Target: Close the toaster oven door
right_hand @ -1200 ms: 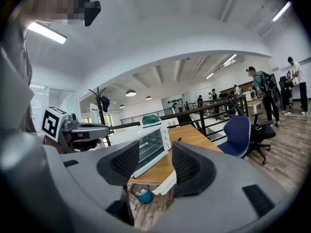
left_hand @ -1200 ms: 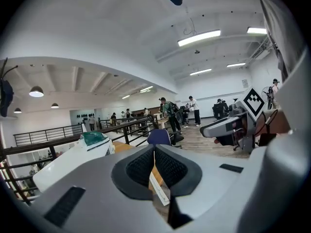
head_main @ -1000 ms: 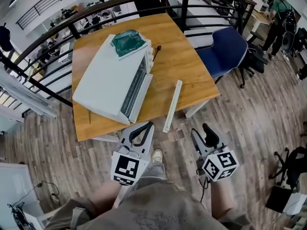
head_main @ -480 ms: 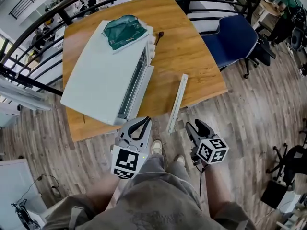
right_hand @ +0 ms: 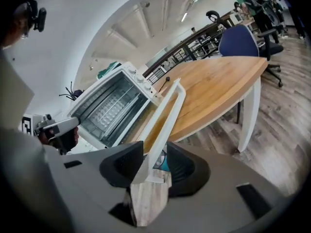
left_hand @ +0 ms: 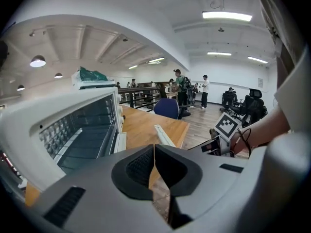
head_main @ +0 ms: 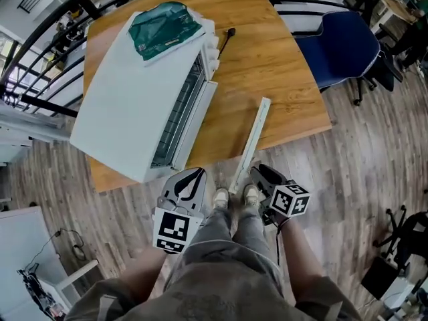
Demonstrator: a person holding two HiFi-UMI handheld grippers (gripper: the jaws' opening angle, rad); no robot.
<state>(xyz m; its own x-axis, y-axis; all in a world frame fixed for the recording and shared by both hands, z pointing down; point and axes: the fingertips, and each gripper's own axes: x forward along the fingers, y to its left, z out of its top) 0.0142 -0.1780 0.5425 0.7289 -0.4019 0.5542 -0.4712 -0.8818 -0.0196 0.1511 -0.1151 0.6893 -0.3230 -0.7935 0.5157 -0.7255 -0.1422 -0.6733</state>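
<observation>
Toaster oven (head_main: 134,105) on a wooden table (head_main: 281,65), seen from above and along both grippers. The oven door (head_main: 204,116) hangs open from the oven's front, and its white outer rail (head_main: 253,134) lies well clear of the oven, its near end past the table edge. The open cavity holds a wire rack (right_hand: 109,108). A teal packet (head_main: 160,29) rests on the oven's top at the far end. The right gripper (head_main: 263,174), in front of the oven, has the near end of the rail between its jaws; they are closing, with a gap on one side. The left gripper (left_hand: 154,152), just off the oven's near corner, has its jaws together and holds nothing.
</observation>
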